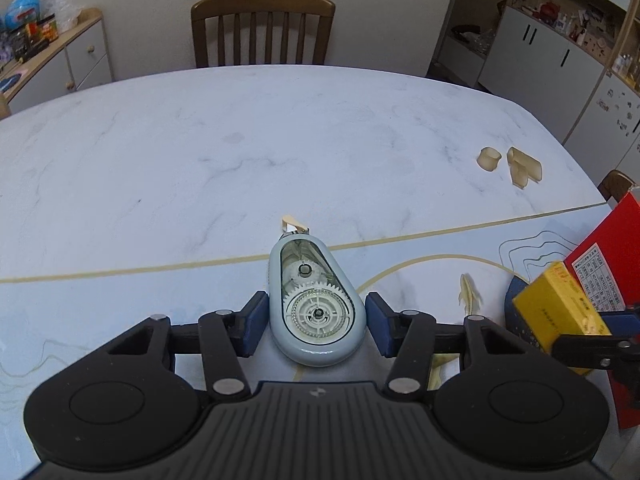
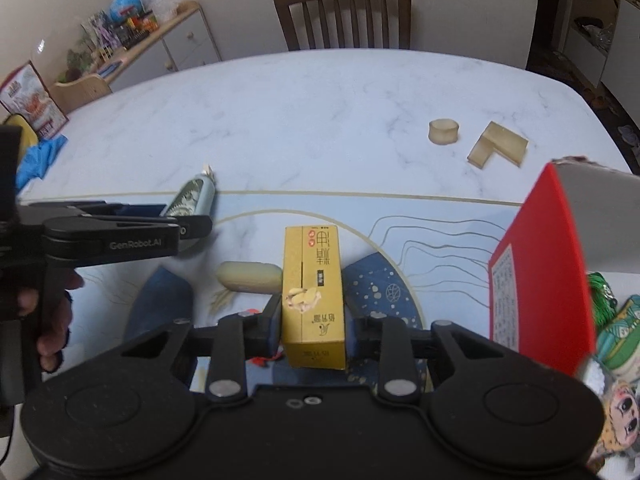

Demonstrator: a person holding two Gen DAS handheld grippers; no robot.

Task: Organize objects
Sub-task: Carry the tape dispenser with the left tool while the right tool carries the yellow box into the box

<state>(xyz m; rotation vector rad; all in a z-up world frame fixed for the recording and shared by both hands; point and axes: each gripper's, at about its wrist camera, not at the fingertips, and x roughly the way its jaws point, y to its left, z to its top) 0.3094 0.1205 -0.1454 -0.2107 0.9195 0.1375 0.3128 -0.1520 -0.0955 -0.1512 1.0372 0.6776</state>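
1. My left gripper [image 1: 316,318] has its fingers clamped on the sides of one pale blue tape dispenser [image 1: 316,304], tip pointing far across the table [image 1: 240,128]
2. My right gripper [image 2: 314,330] has its fingers pressed against one yellow box [image 2: 313,296], which stands up between them
3. In the right wrist view the left gripper [image 2: 188,216] sits to the left of the yellow box, apart from it, with a hand [image 2: 52,320] on its grip
4. Loose on the table I count one beige ring [image 2: 443,132], one beige L-block [image 2: 498,145] just right of it, and one beige oval piece [image 2: 250,278] touching the yellow box's left side
5. One red box [image 2: 544,276] stands tilted at the near right, its open top toward the far side; a green tassel and a printed packet lie right of it
6. One placemat [image 2: 400,232] with a gold rim covers the near part of the table; both held things are over it
7. One chair [image 2: 344,16] stands at the far edge
8. One blue cloth [image 2: 40,160] lies at the left edge
9. The far left and middle of the marble top are open; the ring and L-block sit well inside the right edge
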